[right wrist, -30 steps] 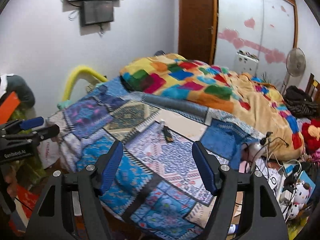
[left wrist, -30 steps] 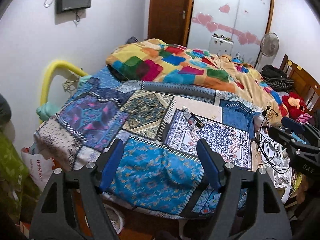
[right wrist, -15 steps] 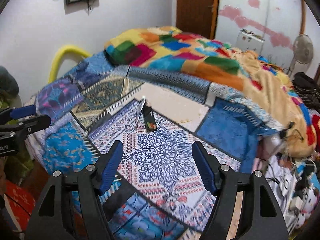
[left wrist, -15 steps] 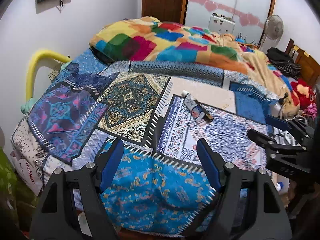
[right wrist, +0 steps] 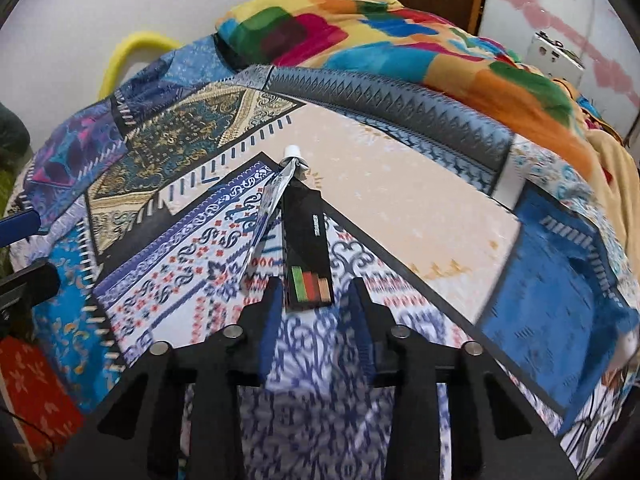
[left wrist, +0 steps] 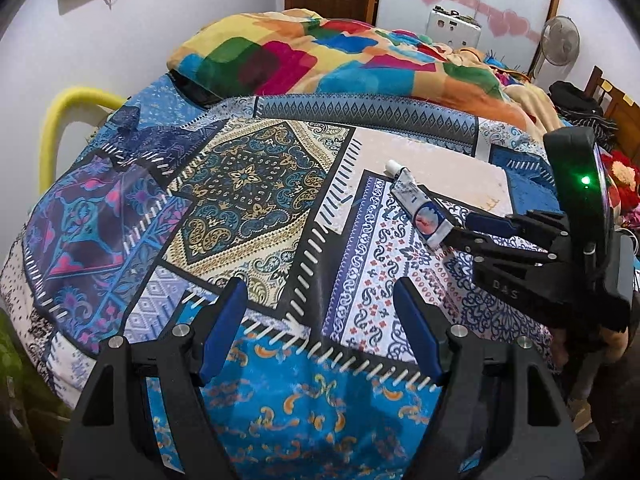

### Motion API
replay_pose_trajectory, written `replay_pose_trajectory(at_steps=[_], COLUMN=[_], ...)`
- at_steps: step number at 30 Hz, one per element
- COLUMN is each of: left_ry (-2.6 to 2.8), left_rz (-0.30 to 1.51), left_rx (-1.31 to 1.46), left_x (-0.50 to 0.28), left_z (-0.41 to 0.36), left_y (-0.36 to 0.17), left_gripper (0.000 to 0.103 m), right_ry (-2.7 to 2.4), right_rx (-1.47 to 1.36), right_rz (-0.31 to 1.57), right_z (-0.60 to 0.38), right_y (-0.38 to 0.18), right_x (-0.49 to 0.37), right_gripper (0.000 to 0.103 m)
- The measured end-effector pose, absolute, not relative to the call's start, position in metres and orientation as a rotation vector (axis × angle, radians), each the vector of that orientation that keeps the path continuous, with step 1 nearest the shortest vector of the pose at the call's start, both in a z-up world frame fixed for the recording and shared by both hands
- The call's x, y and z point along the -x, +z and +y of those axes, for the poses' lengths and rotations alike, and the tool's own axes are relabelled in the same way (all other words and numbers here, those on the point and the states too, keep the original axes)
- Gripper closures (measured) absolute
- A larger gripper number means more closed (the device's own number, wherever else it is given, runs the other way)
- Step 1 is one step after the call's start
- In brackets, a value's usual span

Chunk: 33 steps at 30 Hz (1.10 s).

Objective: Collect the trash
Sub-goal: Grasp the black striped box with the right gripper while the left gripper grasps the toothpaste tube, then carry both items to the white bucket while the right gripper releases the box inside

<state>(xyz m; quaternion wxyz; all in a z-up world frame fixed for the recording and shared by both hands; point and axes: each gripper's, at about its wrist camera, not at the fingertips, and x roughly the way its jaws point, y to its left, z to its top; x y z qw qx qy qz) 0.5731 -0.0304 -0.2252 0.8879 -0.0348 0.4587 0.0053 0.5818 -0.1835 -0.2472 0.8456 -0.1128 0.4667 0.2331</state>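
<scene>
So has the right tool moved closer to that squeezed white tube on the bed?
Yes: the right tool has come down to the squeezed white tube.

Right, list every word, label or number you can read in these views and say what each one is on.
"DAS": on the black body of the right gripper, seen from the left wrist view.
Print on the flattened tube: too small to read.
White strip of lettering on the black box: blurred, unreadable.
Nothing else legible.
</scene>
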Motion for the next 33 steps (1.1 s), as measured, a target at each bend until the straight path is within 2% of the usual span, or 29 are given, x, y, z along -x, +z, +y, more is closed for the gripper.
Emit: replay_pose_trajectory(at_steps=[2, 4, 14, 22, 25, 28, 29, 31, 32, 33], left_ry=[0.002, -0.001, -0.042, -0.058, -0.038, 0.012, 0.024, 0.041, 0.049, 0.049], left_rz=[0.952, 0.947, 0.917, 0.977, 0.993, 1.000, 1.005, 0.986, 0.983, 0.983], left_rx=[0.075, 0.070, 0.037, 0.088, 0.092, 0.038, 0.022, 0.009, -0.005, -0.009], left_x=[-0.577, -0.583, -0.619, -0.659, -0.669, -0.677, -0.679, -0.678, -0.677, -0.676], left_z=[-0.032, -0.035, -0.068, -0.096, -0.105, -0.117, -0.120, -0.122, -0.123, -0.123], left_y=[-0.226, -0.226, -0.221, -0.245, -0.257, -0.268, -0.272, -0.272, -0.272, -0.271], left_gripper=[0.029, 0.029, 0.029, 0.029, 0.039, 0.053, 0.062, 0.068, 0.075, 0.090], right_ry=[0.498, 0.491, 0.476, 0.379, 0.359, 0.349, 0.347, 0.345, 0.346, 0.348], right_rx=[0.244, 0.253, 0.166, 0.094, 0.094, 0.083, 0.079, 0.072, 0.067, 0.061], right_rz=[0.968, 0.941, 0.919, 0.907, 0.896, 0.887, 0.880, 0.871, 0.867, 0.864], right_z=[-0.180, -0.178, -0.199, -0.247, -0.256, -0.260, -0.261, -0.262, -0.262, -0.262], right_y=[-0.248, -0.248, -0.247, -0.235, -0.231, -0.228, -0.226, -0.223, -0.221, -0.219], right_x=[-0.584, -0.583, -0.585, -0.584, -0.580, -0.578, -0.576, -0.573, -0.572, -0.571], right_gripper=[0.074, 0.081, 0.082, 0.082, 0.082, 0.082, 0.082, 0.082, 0.082, 0.082])
